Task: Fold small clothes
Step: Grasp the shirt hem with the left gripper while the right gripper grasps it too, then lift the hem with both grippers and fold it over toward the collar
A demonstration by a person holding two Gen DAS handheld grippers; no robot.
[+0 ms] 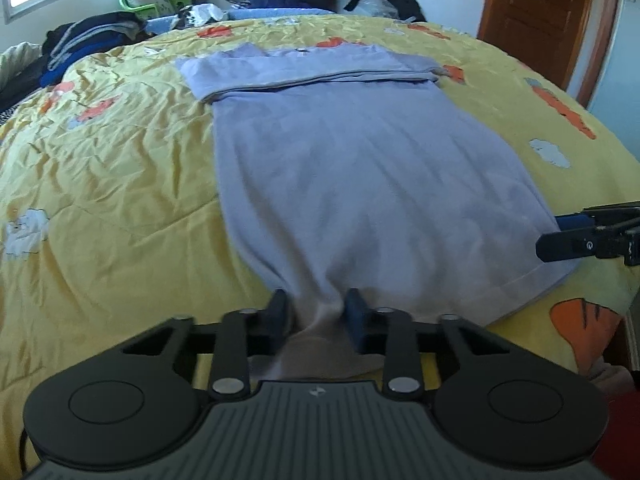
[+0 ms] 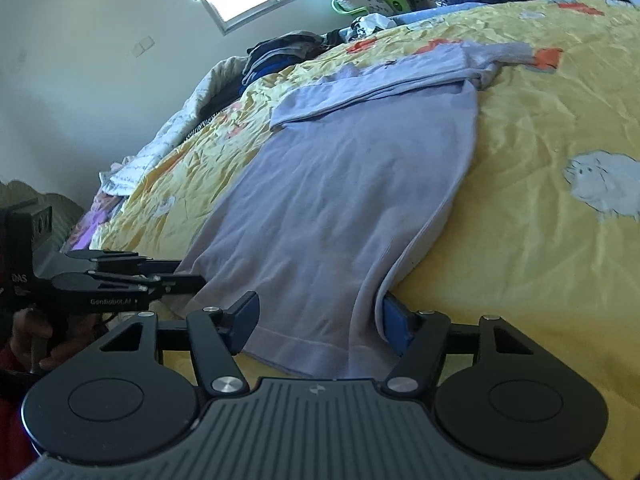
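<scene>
Left gripper (image 1: 317, 312) is clamping the lavender knit shirt's (image 1: 360, 168) hem on the yellow quilted bedspread (image 1: 112, 168); right gripper (image 2: 318, 324) is straddling the hem's other corner, jaws apart.

"GenRobot.AI" — left gripper (image 2: 192, 276) body

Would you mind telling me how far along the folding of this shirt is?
Done: the sleeves lie folded across the top of the shirt. In hand: the left gripper pinches the hem, and the right gripper sits open around the hem's other corner. Left: folding the bottom up toward the collar.
</scene>
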